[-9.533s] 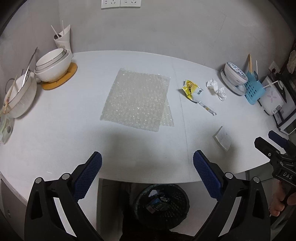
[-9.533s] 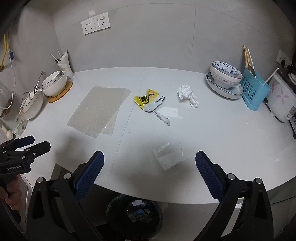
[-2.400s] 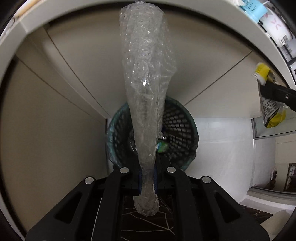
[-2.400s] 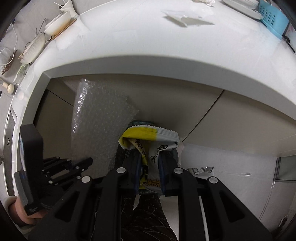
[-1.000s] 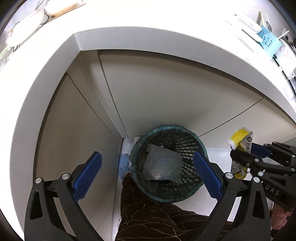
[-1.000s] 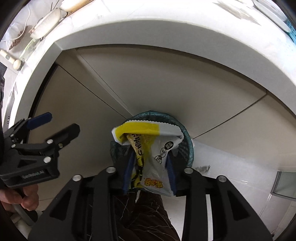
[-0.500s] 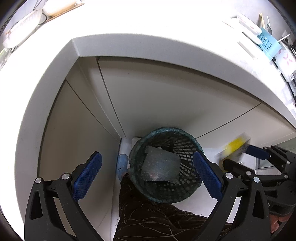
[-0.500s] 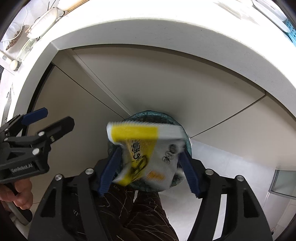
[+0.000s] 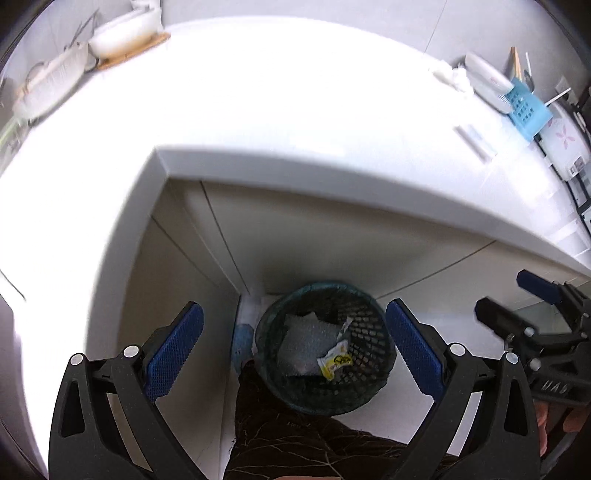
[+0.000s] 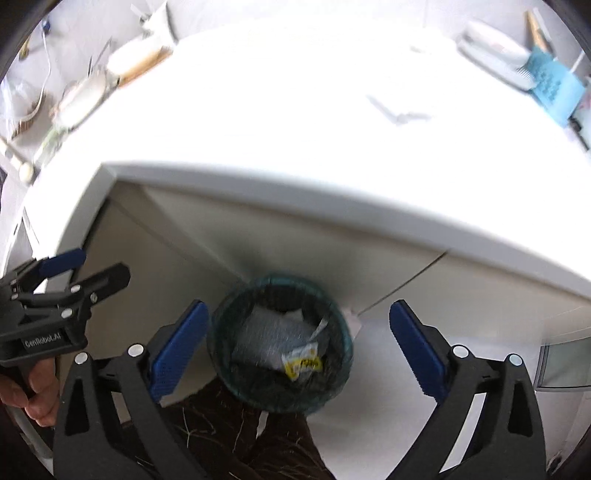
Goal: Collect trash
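Observation:
A dark mesh trash bin (image 9: 364, 393) (image 10: 334, 387) stands on the floor under the white counter (image 9: 295, 110) (image 10: 295, 110). In it lie the bubble wrap (image 9: 301, 345) (image 10: 258, 341) and the yellow snack wrapper (image 9: 334, 361) (image 10: 301, 362). My left gripper (image 9: 293, 349) is open and empty above the bin; it also shows at the left of the right wrist view (image 10: 79, 267). My right gripper (image 10: 299, 349) is open and empty above the bin; it also shows at the right of the left wrist view (image 9: 513, 295). A crumpled tissue (image 9: 452, 77) and a flat clear packet (image 9: 474, 142) (image 10: 400, 110) lie on the counter.
Bowls on a wooden coaster (image 9: 122, 33) (image 10: 136, 62) stand at the counter's back left. Stacked bowls (image 9: 485, 79) and a blue utensil holder (image 9: 528, 110) (image 10: 554, 88) stand at the back right. Cabinet panels (image 9: 332, 251) close in behind the bin.
The right gripper has opened and the yellow wrapper has dropped into the bin onto the bubble wrap. Both grippers have risen, so more of the countertop shows.

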Tool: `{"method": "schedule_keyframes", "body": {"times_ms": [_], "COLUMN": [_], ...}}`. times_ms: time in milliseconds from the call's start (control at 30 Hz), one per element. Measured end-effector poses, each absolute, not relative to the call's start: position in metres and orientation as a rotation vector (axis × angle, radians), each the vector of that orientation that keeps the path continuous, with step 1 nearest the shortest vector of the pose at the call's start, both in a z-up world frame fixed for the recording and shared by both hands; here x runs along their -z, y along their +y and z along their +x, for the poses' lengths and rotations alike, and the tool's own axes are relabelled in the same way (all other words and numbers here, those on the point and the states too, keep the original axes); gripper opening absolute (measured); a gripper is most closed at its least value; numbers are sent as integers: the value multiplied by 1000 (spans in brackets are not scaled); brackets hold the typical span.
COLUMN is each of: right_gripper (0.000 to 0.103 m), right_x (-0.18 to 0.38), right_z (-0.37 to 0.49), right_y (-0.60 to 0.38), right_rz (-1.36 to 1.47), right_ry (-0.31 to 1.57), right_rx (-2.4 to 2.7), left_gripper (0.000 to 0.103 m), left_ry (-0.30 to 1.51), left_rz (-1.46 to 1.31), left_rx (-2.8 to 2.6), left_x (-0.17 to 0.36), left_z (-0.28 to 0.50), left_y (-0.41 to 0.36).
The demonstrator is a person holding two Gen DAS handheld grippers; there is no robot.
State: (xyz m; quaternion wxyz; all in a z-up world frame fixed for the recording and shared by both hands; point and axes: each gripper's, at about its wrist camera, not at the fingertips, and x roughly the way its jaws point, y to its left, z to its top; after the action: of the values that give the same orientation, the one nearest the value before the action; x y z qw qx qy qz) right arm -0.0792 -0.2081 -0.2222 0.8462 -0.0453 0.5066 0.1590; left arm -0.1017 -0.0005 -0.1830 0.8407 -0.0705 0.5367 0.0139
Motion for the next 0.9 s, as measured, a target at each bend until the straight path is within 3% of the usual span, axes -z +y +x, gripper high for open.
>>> {"method": "schedule_keyframes", "body": {"times_ms": [533, 900], "right_gripper": [95, 95], "right_x": [129, 147], "right_z": [-39, 40], "right_y": [-244, -256], "right_rz": [-36, 10], "right_ry": [914, 1031], "right_rx": [-229, -171], "left_gripper": [97, 97], "left_ry": [1021, 1033], "left_rz": [-125, -123], "left_rx": [26, 39], "left_x": [97, 86], "left_z": [-54, 6], "left_y": [-6, 9]}}
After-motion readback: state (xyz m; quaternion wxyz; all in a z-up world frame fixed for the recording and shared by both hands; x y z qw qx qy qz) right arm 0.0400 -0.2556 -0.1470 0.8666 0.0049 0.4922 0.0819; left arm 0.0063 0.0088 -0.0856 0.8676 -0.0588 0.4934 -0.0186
